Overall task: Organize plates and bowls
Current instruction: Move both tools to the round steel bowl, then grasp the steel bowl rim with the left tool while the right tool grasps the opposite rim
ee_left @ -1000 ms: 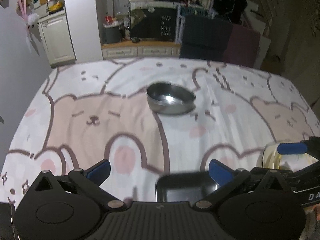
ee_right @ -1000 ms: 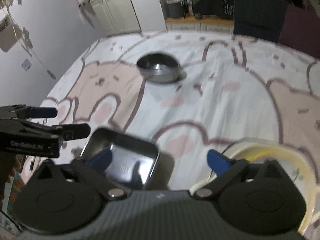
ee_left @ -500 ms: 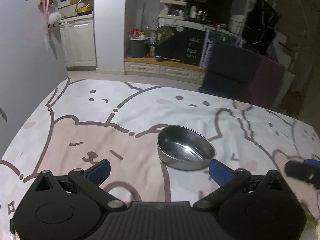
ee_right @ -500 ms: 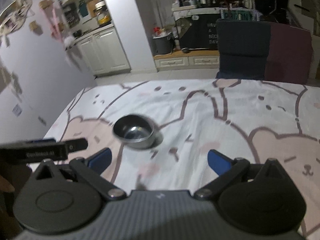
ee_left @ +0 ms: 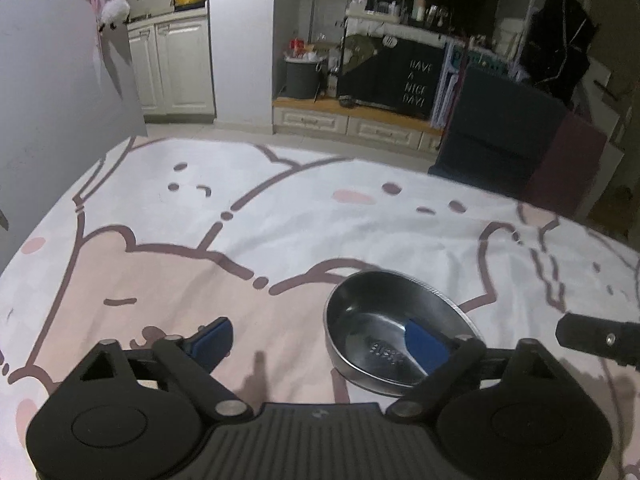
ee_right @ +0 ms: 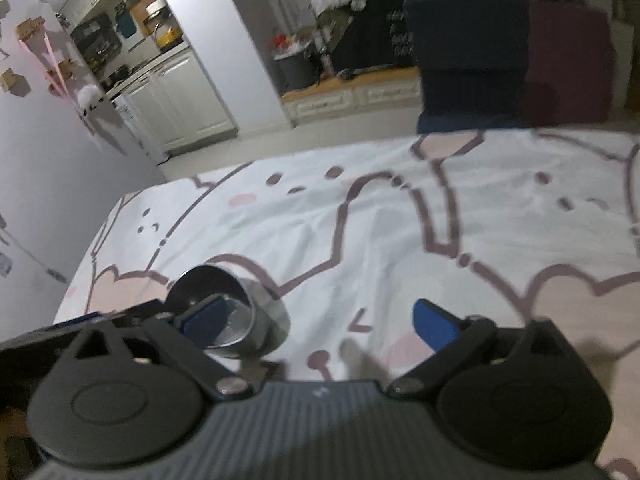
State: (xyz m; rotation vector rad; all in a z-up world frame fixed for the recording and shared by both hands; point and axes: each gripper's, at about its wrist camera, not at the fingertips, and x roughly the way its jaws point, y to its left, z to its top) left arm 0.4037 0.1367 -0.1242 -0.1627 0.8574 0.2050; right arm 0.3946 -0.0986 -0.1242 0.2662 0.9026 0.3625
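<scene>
A round steel bowl (ee_left: pixel 384 332) sits on the bear-print cloth (ee_left: pixel 280 220). My left gripper (ee_left: pixel 320 344) is open, its right fingertip over the bowl's near rim, its left one on the cloth side. The bowl also shows in the right wrist view (ee_right: pixel 224 312), low left. My right gripper (ee_right: pixel 320 320) is open and empty, its left fingertip in front of the bowl. The right gripper's finger (ee_left: pixel 596 338) shows at the right edge of the left wrist view. The left gripper's body (ee_right: pixel 80 324) shows beside the bowl in the right wrist view.
The cloth covers a wide table (ee_right: pixel 440 208) that ends at a far edge. A grey wall (ee_left: pixel 48 100) stands close on the left. A dark blue and maroon chair back (ee_left: pixel 516 148) stands behind the far edge. Cabinets and shelves lie beyond.
Both grippers have moved forward toward the steel bowl, which now sits close at their fingertips. The dark square tray and the yellow-rimmed plate have dropped out of view.
</scene>
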